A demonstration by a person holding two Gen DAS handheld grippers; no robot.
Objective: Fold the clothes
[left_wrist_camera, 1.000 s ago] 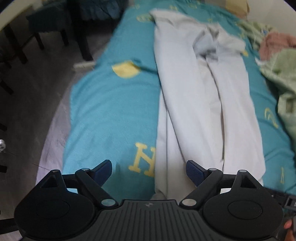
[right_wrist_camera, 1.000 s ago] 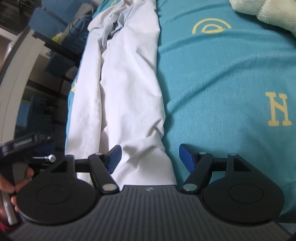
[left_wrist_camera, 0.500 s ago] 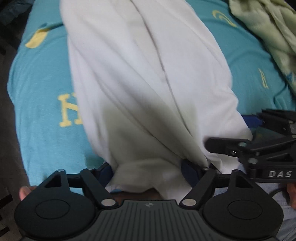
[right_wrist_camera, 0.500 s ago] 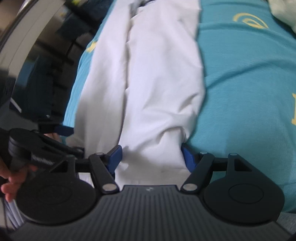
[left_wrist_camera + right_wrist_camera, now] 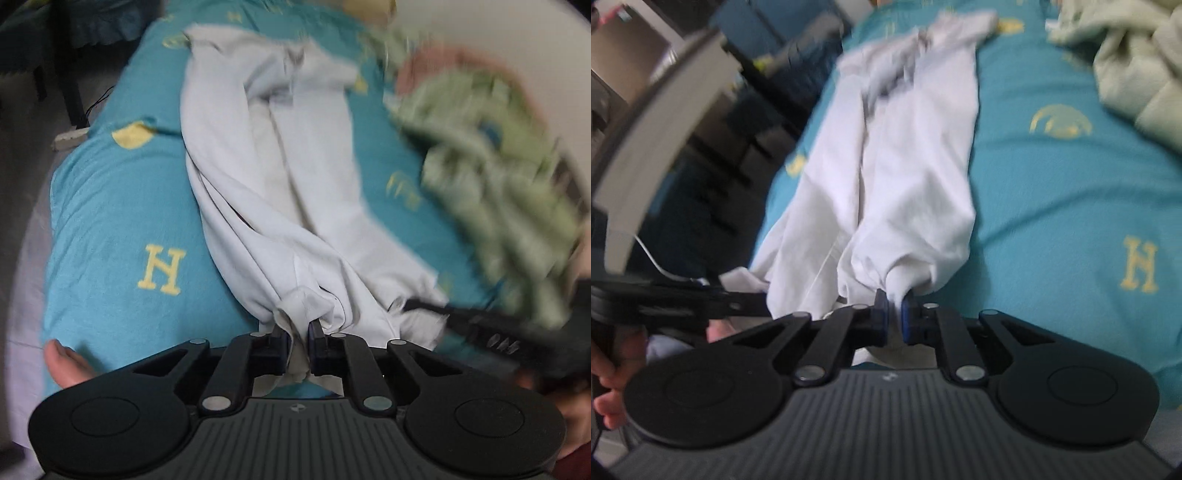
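We take the white garment [image 5: 280,206] as our landmark. It lies lengthwise along the teal bedcover [image 5: 110,221] and runs away from us toward the far end of the bed. At its nearest end we see the left gripper [image 5: 298,330] closing, with a bunched fold of the white hem pinched between its blue pads and cloth hanging down through the narrow gap. Just beside that hem, on the right in the left wrist view, the black frame of the other gripper reaches in at the adjoining corner. In its own view the right gripper [image 5: 894,314] is likewise closing, and a gathered twist of the same garment [image 5: 908,177] is caught between its pads. The near end is drawn up into two peaks, one at each grip. A hand [image 5: 609,384] shows at the lower left of the right wrist view, wrapped around a black handle. Left of the garment a yellow letter H [image 5: 162,269] is printed on the bedcover. Farther along, right of the garment, a pale green blanket [image 5: 491,177] lies heaped and blurred. Beyond the garment's left edge, dark furniture legs [image 5: 74,99] stand on the floor beside the bed.
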